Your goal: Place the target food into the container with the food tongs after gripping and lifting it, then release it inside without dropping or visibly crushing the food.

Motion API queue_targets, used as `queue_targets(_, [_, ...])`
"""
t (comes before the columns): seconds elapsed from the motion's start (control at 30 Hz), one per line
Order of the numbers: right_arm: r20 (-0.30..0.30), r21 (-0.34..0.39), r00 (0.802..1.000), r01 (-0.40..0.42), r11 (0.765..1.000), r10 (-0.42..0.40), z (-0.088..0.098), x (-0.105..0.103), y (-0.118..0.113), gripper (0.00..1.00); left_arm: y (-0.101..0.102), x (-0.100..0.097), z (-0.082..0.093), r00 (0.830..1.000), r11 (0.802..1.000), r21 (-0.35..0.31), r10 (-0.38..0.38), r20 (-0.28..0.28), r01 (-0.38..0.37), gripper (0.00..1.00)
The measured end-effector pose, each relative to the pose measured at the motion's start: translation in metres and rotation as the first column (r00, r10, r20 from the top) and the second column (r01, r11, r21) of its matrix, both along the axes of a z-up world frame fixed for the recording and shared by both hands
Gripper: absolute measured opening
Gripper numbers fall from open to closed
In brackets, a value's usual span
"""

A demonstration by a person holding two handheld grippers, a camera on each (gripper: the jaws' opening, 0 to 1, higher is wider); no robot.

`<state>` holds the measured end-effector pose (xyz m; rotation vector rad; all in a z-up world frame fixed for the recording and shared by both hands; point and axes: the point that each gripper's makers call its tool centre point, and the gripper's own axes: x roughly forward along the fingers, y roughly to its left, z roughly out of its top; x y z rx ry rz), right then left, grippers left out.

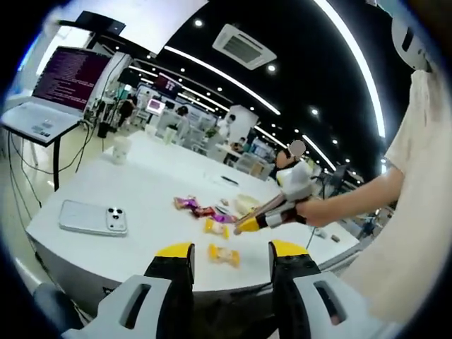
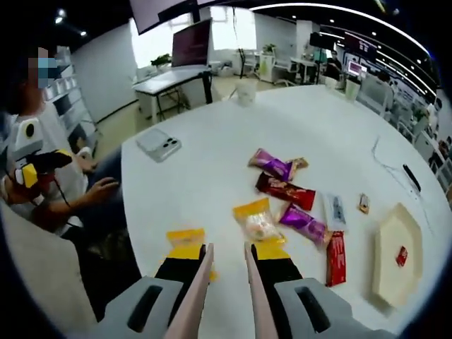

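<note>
The left gripper [image 1: 229, 256] hangs off the near edge of the white table [image 1: 141, 191], jaws spread wide with nothing between them. Just past its tips, 1 yellow packet [image 1: 224, 254] lies on the table. Further in, the right gripper [image 1: 248, 224] reaches in from the right, a hand [image 1: 321, 210] behind it, tips low over the snack pile. A phone [image 1: 94, 217] lies off to the left, a cup [image 1: 121, 149] sits far back, and a laptop [image 1: 60, 92] stands on a side desk.

In the right gripper view, the right gripper [image 2: 226, 256] holds a pair of pink tongs [image 2: 224, 289] along its jaws, the 2 blades a narrow gap apart and gripping no food. A clear yellow packet [image 2: 258, 222] lies just beyond the tips, the other yellow packet [image 2: 185, 242] just left of them. Purple and red snacks [image 2: 286, 189] are scattered beyond. The cream tray [image 2: 395, 263] sits well to the right, with 1 small red item [image 2: 401, 256] inside.
</note>
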<state>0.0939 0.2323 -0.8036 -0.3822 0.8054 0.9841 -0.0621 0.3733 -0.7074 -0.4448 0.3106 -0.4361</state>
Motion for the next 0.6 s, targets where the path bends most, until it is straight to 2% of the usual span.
queue_targets(0.3, [-0.026,-0.003,0.998,-0.060,0.998,0.060,-0.011,-0.020,0.019,0.25,0.002,-0.003,-0.006,1.000,1.000,0.006,-0.011,-0.018,0.011,0.41])
queue_targets(0.6, [-0.028,-0.059,0.985,-0.171,0.983,0.170,-0.023,-0.036,0.031,0.25,0.003,-0.003,-0.008,1.000,1.000,-0.001,-0.005,-0.020,0.005,0.41])
